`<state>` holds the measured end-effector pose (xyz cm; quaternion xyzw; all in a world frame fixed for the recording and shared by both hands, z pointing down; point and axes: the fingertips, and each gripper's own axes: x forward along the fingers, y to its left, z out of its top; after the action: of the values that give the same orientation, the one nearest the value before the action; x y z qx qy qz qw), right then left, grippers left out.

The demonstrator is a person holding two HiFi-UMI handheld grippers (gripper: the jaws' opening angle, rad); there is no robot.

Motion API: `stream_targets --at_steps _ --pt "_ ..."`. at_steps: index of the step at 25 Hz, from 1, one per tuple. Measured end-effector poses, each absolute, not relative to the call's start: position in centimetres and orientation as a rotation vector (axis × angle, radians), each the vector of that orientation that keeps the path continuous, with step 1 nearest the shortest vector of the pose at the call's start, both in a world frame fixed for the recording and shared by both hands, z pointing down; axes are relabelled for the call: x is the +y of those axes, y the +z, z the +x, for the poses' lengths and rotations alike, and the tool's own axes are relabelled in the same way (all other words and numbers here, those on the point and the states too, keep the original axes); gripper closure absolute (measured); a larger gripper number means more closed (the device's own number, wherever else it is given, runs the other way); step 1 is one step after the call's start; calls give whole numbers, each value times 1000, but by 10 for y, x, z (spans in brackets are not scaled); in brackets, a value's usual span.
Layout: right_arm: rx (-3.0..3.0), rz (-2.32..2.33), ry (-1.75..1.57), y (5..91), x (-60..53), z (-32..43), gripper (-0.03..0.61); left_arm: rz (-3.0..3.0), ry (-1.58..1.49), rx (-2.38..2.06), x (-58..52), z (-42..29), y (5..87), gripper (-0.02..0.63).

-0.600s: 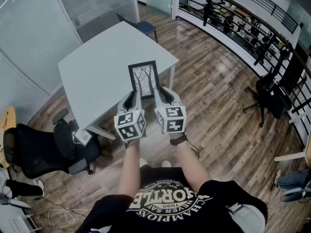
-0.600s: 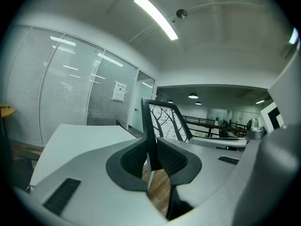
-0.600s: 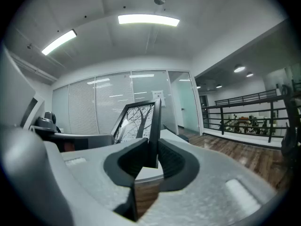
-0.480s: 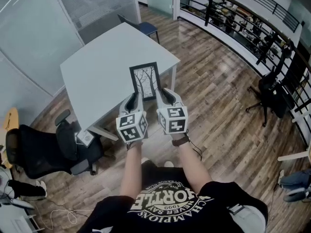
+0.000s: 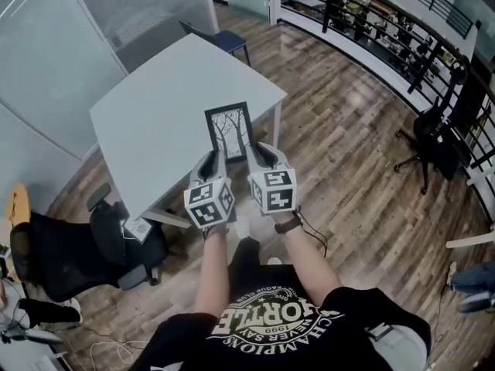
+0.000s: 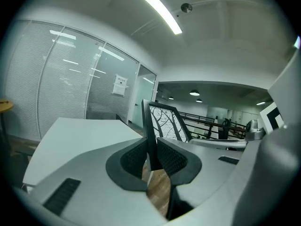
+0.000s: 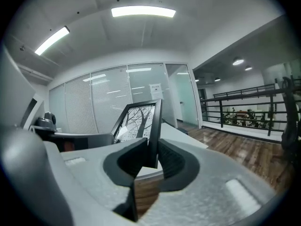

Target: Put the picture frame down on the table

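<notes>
A black picture frame [image 5: 230,131] with a drawing of bare trees is held up in the air between both grippers, over the near corner of the white table [image 5: 155,107]. My left gripper [image 5: 213,161] is shut on the frame's lower left edge [image 6: 149,135]. My right gripper [image 5: 255,154] is shut on its lower right edge [image 7: 154,131]. In both gripper views the frame's edge runs up from between the dark jaw pads, and the tree picture [image 6: 167,121] [image 7: 136,121] leans toward the other gripper.
A black office chair [image 5: 85,242] stands at the table's left near side, a blue chair [image 5: 224,41] at its far end. Another black chair [image 5: 429,141] sits at right by the black railing [image 5: 387,29]. Glass partition walls [image 5: 69,22] close the left. Wooden floor lies around.
The grippers and the frame keep the same hold. The head view has shifted slightly, and the person's legs now show stepping forward below the grippers.
</notes>
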<state>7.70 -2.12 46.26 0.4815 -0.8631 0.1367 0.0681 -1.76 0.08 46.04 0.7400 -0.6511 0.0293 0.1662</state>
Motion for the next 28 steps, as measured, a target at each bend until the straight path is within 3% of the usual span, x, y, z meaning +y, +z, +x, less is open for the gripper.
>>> stream_targets --at_steps 12,28 --pt "-2595 1580 300 416 -188 -9 506 2183 -45 -1811 -176 -106 416 545" --pt "-2500 1576 385 466 -314 -85 505 2125 -2 -1757 -302 -181 467 545"
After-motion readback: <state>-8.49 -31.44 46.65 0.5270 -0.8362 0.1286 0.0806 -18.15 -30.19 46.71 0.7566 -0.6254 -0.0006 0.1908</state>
